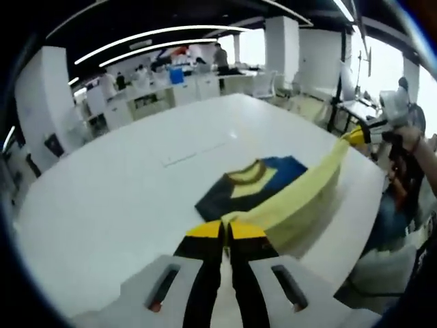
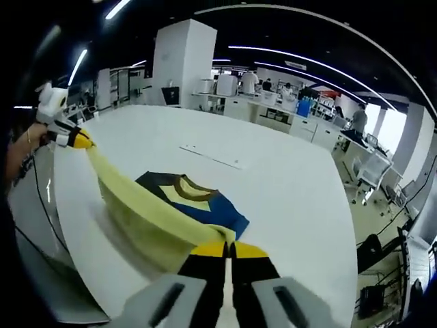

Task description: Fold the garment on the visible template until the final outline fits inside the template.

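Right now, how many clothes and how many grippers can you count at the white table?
Garment (yellow, dark blue, brown collar): 1
Grippers, left gripper and right gripper, each shut on the garment's yellow edge: 2
White table: 1
Total: 4

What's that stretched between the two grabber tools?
The garment's pale yellow hem, pulled taut from the right gripper to the left gripper, above the white table. The right gripper view shows it.
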### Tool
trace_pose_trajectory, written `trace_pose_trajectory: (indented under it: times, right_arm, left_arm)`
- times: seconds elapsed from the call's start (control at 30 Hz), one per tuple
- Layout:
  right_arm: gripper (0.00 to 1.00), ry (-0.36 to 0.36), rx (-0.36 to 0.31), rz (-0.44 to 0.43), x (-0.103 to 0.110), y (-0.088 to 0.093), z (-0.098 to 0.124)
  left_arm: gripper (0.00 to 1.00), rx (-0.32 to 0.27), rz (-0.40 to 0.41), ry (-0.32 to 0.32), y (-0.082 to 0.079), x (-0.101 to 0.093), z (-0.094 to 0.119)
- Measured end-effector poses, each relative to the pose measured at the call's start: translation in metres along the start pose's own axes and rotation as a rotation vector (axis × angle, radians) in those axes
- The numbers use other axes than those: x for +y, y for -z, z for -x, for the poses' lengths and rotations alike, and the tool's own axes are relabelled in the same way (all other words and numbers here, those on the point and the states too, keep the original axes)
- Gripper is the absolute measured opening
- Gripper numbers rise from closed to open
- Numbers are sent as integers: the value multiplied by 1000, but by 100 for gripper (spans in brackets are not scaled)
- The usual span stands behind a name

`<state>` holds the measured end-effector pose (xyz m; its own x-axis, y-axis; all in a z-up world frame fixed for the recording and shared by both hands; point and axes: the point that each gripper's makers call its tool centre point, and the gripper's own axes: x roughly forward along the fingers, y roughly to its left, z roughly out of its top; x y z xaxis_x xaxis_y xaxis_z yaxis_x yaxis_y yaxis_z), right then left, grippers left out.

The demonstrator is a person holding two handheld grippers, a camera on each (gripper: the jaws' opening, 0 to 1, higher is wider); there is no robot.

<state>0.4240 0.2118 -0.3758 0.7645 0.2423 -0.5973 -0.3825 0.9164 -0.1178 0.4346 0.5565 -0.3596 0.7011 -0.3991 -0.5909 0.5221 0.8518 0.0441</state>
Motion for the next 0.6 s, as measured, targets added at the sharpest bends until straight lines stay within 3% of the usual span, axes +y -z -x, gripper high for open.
trace_pose_trajectory:
  times: [0.37,0.6]
  right_arm:
    - [0,24,-45,16,-16,-34,-28]
    - [0,42,-44,1,-27,-43,-48]
  left_arm:
    - [0,-47,36,-60,-24,23,-29]
    - [0,-83,63,-87,-40,39,-50]
